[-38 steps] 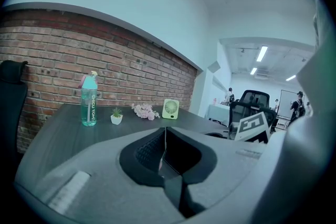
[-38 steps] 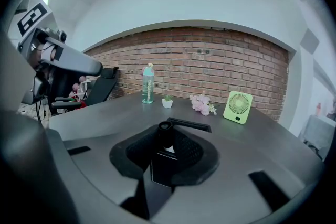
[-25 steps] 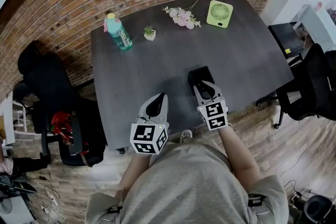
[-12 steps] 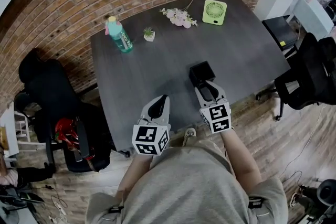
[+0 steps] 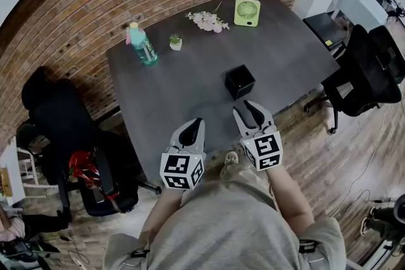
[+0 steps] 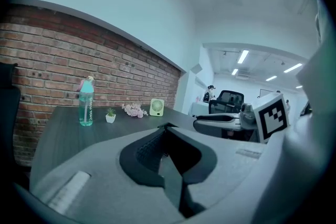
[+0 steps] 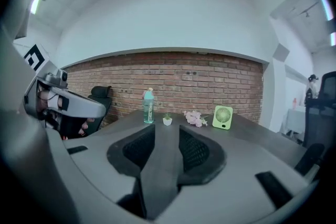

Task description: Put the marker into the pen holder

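The black square pen holder (image 5: pixel 240 81) stands alone on the dark grey table (image 5: pixel 183 82), near its front edge. Its inside is dark and I see no marker in any view. My right gripper (image 5: pixel 250 112) hangs just short of the holder, off the table's front edge; its jaws have just been opening and stand open with nothing between them, the gap showing in the right gripper view (image 7: pixel 167 134). My left gripper (image 5: pixel 193 128) is level with it to the left, its fingertips meeting and empty, as the left gripper view (image 6: pixel 165 126) shows.
At the table's far side stand a teal bottle (image 5: pixel 142 44), a small potted plant (image 5: pixel 175 42), pink flowers (image 5: pixel 205 21) and a green fan (image 5: pixel 247 12). Black office chairs stand left (image 5: pixel 57 110) and right (image 5: pixel 367 69) of the table. A brick wall runs behind.
The right gripper has drawn back and up from over the pen holder, which now stands uncovered. The left gripper has also pulled back toward the person.
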A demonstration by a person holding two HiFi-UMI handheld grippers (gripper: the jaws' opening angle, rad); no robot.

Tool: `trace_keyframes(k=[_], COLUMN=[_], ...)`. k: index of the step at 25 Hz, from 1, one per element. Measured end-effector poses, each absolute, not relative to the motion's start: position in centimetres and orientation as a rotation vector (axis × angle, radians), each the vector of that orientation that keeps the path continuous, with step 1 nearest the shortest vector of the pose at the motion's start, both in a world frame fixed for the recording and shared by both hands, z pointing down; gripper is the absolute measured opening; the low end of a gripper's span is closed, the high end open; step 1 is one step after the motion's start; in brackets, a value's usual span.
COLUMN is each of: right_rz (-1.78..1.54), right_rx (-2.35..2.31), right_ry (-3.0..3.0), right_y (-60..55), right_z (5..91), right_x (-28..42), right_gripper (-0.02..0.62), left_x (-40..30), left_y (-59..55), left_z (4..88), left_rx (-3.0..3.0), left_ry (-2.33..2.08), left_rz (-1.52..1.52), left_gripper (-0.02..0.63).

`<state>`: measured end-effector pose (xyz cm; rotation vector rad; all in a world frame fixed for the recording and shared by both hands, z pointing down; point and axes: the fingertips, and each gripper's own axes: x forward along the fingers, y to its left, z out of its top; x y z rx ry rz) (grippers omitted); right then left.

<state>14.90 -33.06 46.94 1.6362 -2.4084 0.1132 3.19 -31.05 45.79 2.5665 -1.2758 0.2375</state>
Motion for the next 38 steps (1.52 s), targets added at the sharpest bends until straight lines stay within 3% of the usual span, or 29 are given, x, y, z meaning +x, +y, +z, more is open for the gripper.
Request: trace_keyframes(k=[11,22,38], right_rz=[0.084,0.032,-0.007], right_rx=[1.714,1.792,1.792], right_ry=[-2.439,-2.417,-2.470], right_y=[-25.8,-18.5,-9.8], right_z=[44.8,43.6,41.9], right_x=[11.8,9.2,5.5], right_gripper=[0.121,0.029,0.003], left_x=[0.6,-1.9,-3.8], left_y=[-25.2,-19.0,-11.3], left_z=[46.2,47.1,46.5], left_rx=[2.614,2.625,2.638], left_ry=[-1.225,-1.200,-1.179], left_rz=[0.235,0.236,0.192], left_gripper=[0.021,0.021,0.021])
